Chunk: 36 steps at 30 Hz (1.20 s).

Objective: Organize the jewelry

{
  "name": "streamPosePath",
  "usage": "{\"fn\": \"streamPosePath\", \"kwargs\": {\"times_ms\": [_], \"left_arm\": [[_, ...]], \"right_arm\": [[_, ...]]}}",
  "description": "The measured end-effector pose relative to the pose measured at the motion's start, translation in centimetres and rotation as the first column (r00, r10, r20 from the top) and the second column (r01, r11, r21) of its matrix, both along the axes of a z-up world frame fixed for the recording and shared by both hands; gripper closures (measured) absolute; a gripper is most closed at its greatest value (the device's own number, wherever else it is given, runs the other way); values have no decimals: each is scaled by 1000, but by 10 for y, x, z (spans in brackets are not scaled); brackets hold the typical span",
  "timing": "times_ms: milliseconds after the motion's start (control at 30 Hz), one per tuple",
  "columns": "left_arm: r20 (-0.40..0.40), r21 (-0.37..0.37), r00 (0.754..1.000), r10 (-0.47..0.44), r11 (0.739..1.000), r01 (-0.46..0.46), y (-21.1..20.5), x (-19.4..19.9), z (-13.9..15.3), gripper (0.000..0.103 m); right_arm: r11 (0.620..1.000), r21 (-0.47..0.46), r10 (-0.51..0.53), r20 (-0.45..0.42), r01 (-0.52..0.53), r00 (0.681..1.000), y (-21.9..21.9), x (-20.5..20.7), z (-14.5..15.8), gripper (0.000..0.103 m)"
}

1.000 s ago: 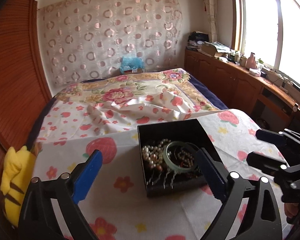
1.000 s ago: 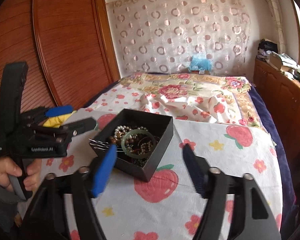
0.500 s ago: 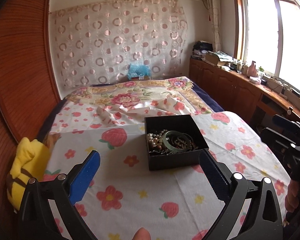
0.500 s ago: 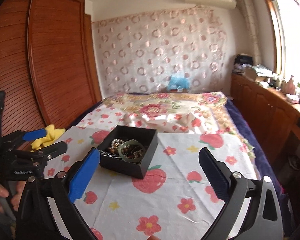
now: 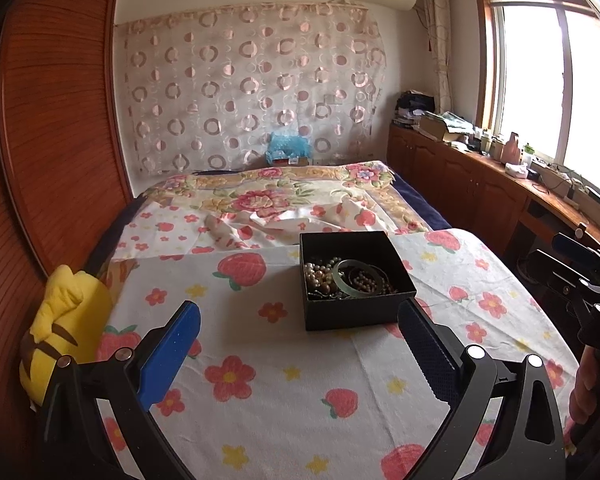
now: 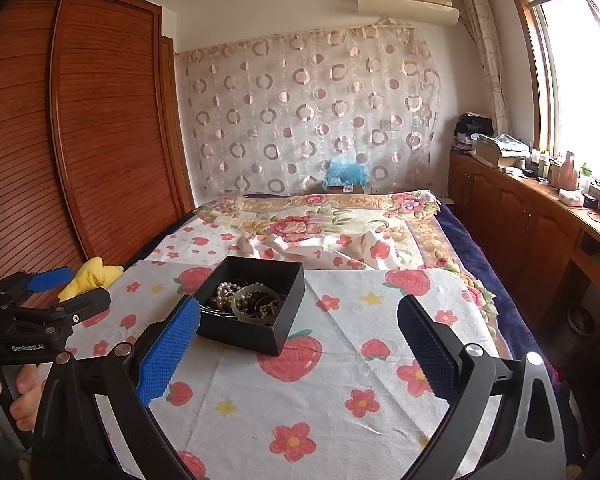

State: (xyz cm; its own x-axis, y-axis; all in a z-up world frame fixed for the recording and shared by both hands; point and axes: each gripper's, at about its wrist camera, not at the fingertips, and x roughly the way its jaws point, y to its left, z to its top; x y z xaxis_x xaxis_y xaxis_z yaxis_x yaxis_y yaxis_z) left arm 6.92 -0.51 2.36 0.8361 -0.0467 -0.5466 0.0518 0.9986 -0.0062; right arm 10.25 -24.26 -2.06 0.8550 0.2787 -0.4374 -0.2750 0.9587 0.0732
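The bed (image 5: 284, 380) fills most of what I see, covered with a white cloth (image 5: 300, 360) printed with strawberries and flowers, and a floral blanket (image 5: 284, 196) lies rumpled at the far end. A wooden wardrobe (image 6: 92, 140) stands along the left side and a patterned curtain (image 5: 252, 84) hangs on the far wall. A yellow plush toy (image 5: 60, 328) sits at the bed's left edge. On the cloth rests a black box (image 5: 352, 280), open at the top, ahead of both my tools and untouched by either. My left gripper (image 5: 298, 344) is spread wide and holds nothing, hovering short of the box. My right gripper (image 6: 298, 344) is likewise released and empty, its left pad just beside the box's near corner in that view. Inside the box lie a pale green bangle (image 5: 350, 276) and pearl beads (image 5: 318, 270) tangled with darker strands.
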Motion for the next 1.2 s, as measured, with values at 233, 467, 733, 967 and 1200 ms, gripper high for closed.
{"fn": "streamPosePath", "kwargs": {"times_ms": [233, 467, 733, 967, 1200], "left_arm": [[5, -12, 1000, 8, 1000, -8, 1, -5, 1, 7], [6, -12, 1000, 14, 1000, -14, 0, -7, 1, 7], [7, -12, 1000, 12, 1000, -12, 0, -7, 1, 7], [6, -11, 1000, 13, 1000, -13, -1, -7, 1, 7], [6, -13, 1000, 12, 1000, -12, 0, -7, 1, 7]], "right_arm": [[1000, -1, 6, -3, -6, 1000, 2, 0, -2, 3], [1000, -1, 9, -7, -9, 1000, 5, 1, -3, 3], [1000, 2, 12, -9, -12, 1000, 6, 1, -4, 3], [1000, 2, 13, -11, -13, 1000, 7, 1, -4, 3], [1000, 1, 13, -12, -13, 1000, 7, 1, -5, 3]]}}
